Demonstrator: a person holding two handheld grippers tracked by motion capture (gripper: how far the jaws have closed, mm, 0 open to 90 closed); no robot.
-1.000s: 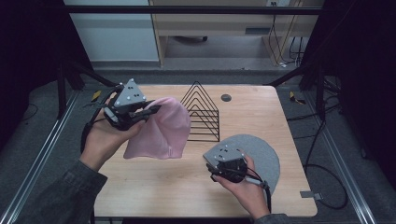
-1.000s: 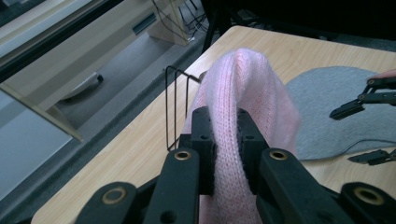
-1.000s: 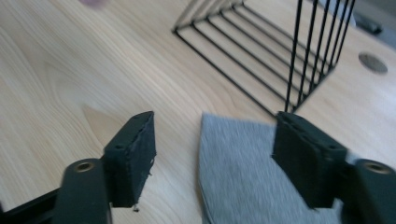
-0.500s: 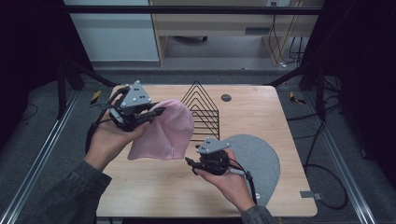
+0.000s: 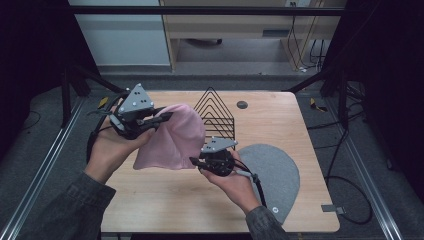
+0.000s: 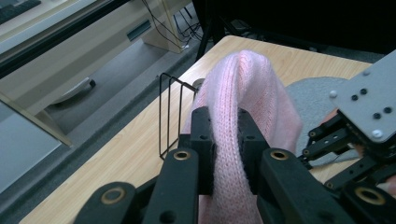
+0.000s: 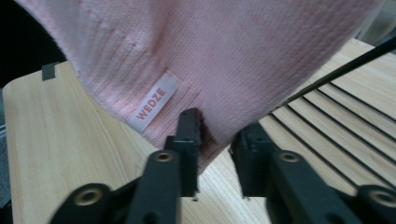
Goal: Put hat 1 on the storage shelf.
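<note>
Right gripper (image 5: 196,161), nearest me, has just been closing its jaws at the bottom hem of the pink knitted beanie (image 5: 172,140); in its own view the hem corner lies between the black jaws, against the left pad, yet a gap remains at the right one, so I judge it not quite clamped. Beside the jaws sits a white sewn label (image 7: 151,109). Farther back, the left gripper (image 5: 161,118) is clamped on a fold of the beanie and holds it lifted, its lower edge hanging just over the pale wooden surface (image 5: 165,200). Picking up looks done; securing the second grip and whatever comes after remains. To the right lies a grey felt half-round mat (image 5: 277,172). Behind the beanie stands a black wire triangular rack (image 5: 216,112), close enough to snag the knit. Beyond it sits a small dark round disc (image 5: 242,105).
</note>
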